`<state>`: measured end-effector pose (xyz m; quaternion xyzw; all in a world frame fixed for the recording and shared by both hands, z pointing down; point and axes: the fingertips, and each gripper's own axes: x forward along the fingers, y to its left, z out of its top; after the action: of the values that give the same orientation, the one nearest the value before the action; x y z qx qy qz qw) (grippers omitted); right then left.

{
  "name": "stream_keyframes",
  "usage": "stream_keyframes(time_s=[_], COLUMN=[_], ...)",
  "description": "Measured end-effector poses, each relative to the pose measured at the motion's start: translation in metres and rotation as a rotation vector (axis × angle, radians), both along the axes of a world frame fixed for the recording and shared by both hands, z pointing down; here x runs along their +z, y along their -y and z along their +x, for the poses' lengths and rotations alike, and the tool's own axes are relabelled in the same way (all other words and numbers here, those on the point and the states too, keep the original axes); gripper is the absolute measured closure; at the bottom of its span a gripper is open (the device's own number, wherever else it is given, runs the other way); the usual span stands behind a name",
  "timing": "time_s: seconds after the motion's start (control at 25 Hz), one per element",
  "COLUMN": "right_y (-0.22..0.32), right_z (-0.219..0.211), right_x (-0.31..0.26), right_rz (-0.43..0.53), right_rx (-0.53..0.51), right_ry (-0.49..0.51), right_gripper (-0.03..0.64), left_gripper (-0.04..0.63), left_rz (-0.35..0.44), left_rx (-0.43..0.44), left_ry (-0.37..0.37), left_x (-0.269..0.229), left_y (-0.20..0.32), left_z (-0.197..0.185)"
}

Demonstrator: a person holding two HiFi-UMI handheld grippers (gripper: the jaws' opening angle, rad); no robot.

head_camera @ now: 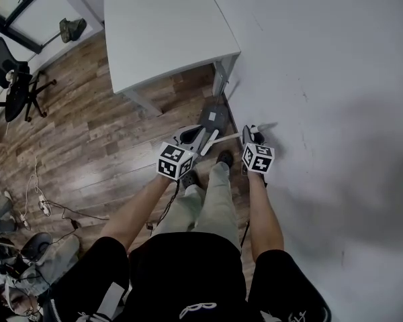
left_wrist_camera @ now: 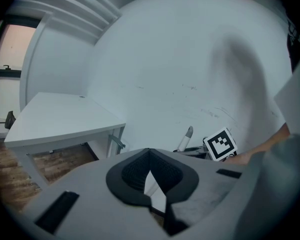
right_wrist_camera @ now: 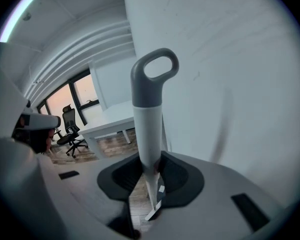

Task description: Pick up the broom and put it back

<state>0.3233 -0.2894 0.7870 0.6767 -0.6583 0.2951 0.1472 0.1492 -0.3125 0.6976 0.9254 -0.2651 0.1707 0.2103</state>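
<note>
To the right, a scuffed white wall (head_camera: 336,79); to the left, a wood-plank floor (head_camera: 87,146) with loose cables (head_camera: 54,210) trailing across it. At the top, a white table (head_camera: 161,25), one corner leg set just beside the wall. At the far left, a black office chair (head_camera: 17,79). At centre, seen from overhead, a person (head_camera: 201,206) in a black top and pale trousers, both forearms stretched forward.

Between the two claws, the broom (right_wrist_camera: 149,124), carried in front of the legs, near the table leg and close to the wall, its white shaft slanting from one claw across to the other. Left gripper (left_wrist_camera: 152,179) drawn in close on a white stretch of that shaft, dark pads on either side of it. Right gripper (right_wrist_camera: 150,171) clamped on the shaft just below the grey upper section. At the broom's top end, a grey loop handle (right_wrist_camera: 155,69), standing clear above the right gripper's pads with bare wall behind. Beside the handle tip in the left gripper view, the right gripper's marker cube (left_wrist_camera: 221,144).
</note>
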Motion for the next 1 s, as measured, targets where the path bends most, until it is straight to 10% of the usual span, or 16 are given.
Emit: stream_keyframes(time_s=[1.0], right_y=[0.031], right_z=[-0.099], right_x=[-0.13], right_rz=[0.146], right_rx=[-0.253], right_ry=[-0.099], right_gripper=[0.502], left_gripper=[0.578], left_rz=[0.152], left_rx=[-0.072], left_ry=[-0.036], left_x=[-0.096], left_y=[0.026], left_z=[-0.08])
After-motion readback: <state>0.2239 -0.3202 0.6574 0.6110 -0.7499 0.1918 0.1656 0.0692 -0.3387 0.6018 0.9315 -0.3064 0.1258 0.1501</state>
